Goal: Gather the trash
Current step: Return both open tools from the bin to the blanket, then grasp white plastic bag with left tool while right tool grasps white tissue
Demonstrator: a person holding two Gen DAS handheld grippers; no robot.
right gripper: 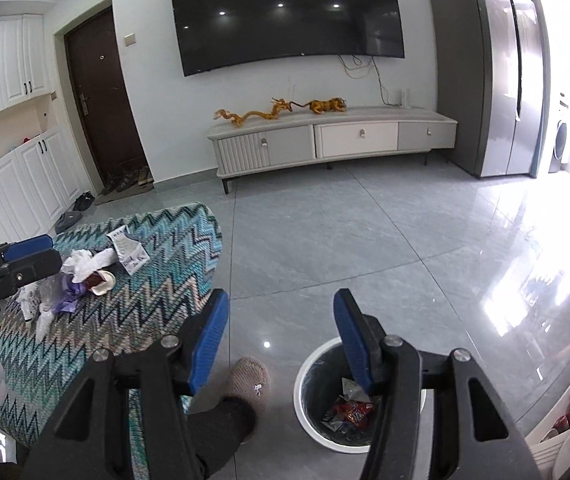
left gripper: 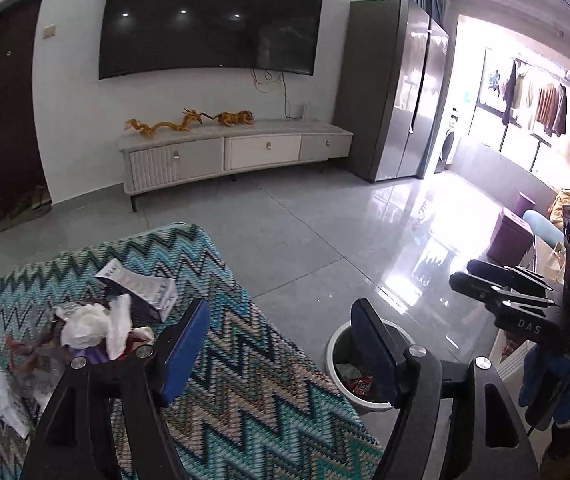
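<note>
A heap of trash lies on a table under a zigzag cloth (left gripper: 245, 380): crumpled white tissue (left gripper: 93, 324), a small white and blue carton (left gripper: 141, 286), wrappers and clear plastic. The heap also shows in the right wrist view (right gripper: 85, 268). A white-rimmed bin (right gripper: 317, 400) stands on the floor right of the table with wrappers (right gripper: 349, 410) inside; it also shows in the left wrist view (left gripper: 339, 372). My left gripper (left gripper: 281, 344) is open and empty above the table's right edge. My right gripper (right gripper: 281, 336) is open and empty above the bin.
A slippered foot (right gripper: 245, 384) stands between table and bin. A TV cabinet (right gripper: 333, 140) runs along the far wall under a TV, a tall grey fridge (right gripper: 497, 72) right of it. Grey tile floor lies between. Purple stools (left gripper: 513, 232) stand far right.
</note>
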